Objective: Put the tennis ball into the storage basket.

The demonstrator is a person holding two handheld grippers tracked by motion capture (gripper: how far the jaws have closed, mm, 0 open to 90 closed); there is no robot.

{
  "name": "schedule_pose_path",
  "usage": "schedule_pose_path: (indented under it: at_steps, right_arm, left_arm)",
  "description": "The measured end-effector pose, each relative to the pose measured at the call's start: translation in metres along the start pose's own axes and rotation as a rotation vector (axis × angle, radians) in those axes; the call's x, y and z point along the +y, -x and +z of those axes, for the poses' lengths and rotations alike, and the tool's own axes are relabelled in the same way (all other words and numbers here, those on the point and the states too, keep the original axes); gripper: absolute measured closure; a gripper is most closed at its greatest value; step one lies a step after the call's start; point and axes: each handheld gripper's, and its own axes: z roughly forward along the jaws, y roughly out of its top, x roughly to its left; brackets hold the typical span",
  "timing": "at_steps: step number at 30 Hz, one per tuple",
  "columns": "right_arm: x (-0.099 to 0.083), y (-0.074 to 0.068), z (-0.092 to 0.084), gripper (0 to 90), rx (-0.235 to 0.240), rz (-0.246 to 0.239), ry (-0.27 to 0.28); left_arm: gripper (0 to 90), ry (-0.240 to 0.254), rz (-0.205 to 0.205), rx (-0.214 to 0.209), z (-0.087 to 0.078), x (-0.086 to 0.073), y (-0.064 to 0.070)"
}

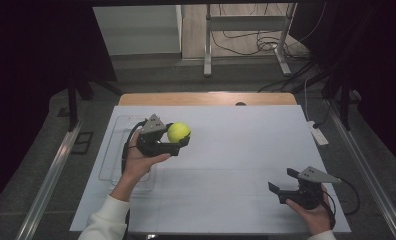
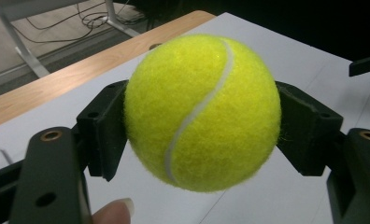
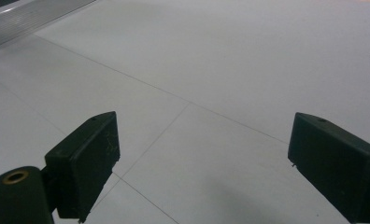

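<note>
1. Ball (image 1: 178, 132): yellow tennis ball, clamped in the left gripper (image 1: 178, 136), held up off the table (image 1: 236, 150) over its left-centre, just right of a clear tray (image 1: 111, 155).
2. Grip pts: in the left gripper view the two pads (image 2: 103, 135) sit on opposite sides of the ball (image 2: 202, 112), roughly at its widest line. Good spot – jaws across the middle, so it shouldn't squirt out up or down.
3. Weight: prob. light; one hand carries it w/o visible strain.
4. Feel: felt nap = good friction vs the black pads, not slippery. Shell is springy, gives a little under squeeze, bounces back. No visible dent at the pads.
5. Fragile? No. Can take firm pressure and a drop.
6. Main risk: it's round. If let go above the table it'll likely bounce & roll off. Better to lower it to the surface, or into the tray where walls stop it, before opening.
7. If re-gripping: go for the equator again; an off-centre pinch would tend to pop it out.
8. Right gripper (image 1: 286, 186): near the table's right-front corner, jaws wide apart, nothing between them; the right gripper view has bare tabletop (image 3: 197, 93) past its pads (image 3: 87, 158).
</note>
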Motion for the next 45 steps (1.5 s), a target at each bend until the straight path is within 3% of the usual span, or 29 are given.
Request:
schedule_pose_path:
  at_steps: [22, 45]
  right_arm:
    - [0.001, 0.0, 0.002, 9.3, 0.011, -0.008, 0.002]
    - [0.0, 0.001, 0.003, 9.3, 0.009, -0.005, -0.003]
  left_arm:
    - [26.8, -0.004, -0.042, 0.058, -0.012, -0.008, -0.02]
    - [26.8, -0.022, -0.092, 0.163, -0.024, -0.019, -0.051]
